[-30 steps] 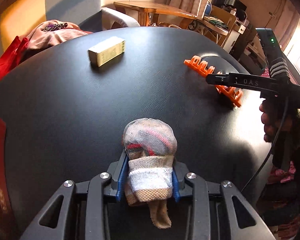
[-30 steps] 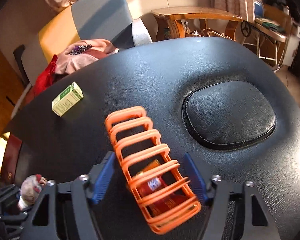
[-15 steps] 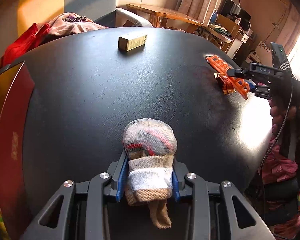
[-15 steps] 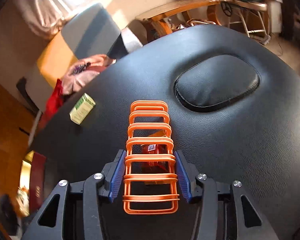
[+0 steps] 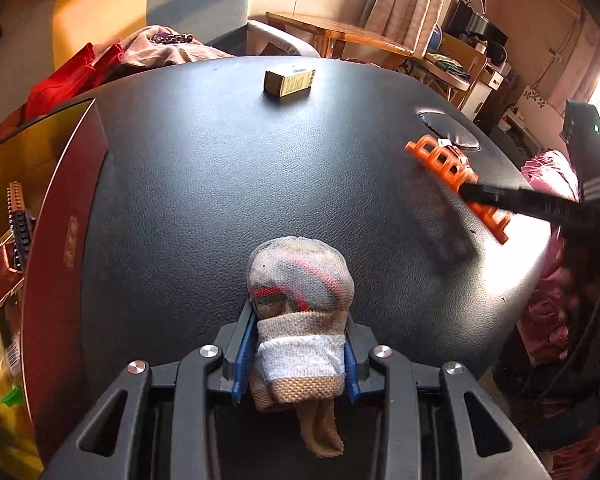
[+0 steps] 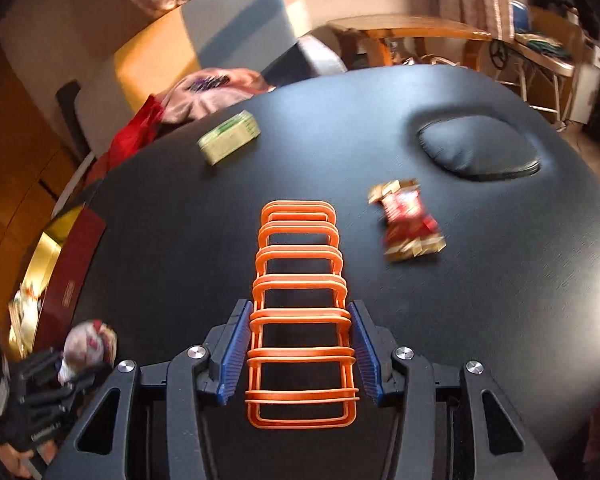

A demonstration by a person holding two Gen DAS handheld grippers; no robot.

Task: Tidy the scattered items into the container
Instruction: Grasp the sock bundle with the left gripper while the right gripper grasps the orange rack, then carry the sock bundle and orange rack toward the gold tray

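Gripping orange rack (image 6: 300,312) lengthwise, right claw (image 6: 298,354); apparently pointing away.

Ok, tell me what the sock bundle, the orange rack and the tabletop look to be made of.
Sock bundle: knitted fabric, matte, visible weave and ribbed cuff.
Orange rack: probably moulded plastic, smooth with uniform colour and a slight sheen.
Tabletop: likely black leather or vinyl, with pebbled grain and a soft gloss.

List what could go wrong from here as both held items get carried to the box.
1. The rolled sock bulges past the left gripper, with a loose tail hanging; it may slip or snag on the red box wall.
2. The orange rack juts well beyond the right gripper and may swing into the box rim.
3. The red snack packet and green carton lie on the table and could be forgotten.
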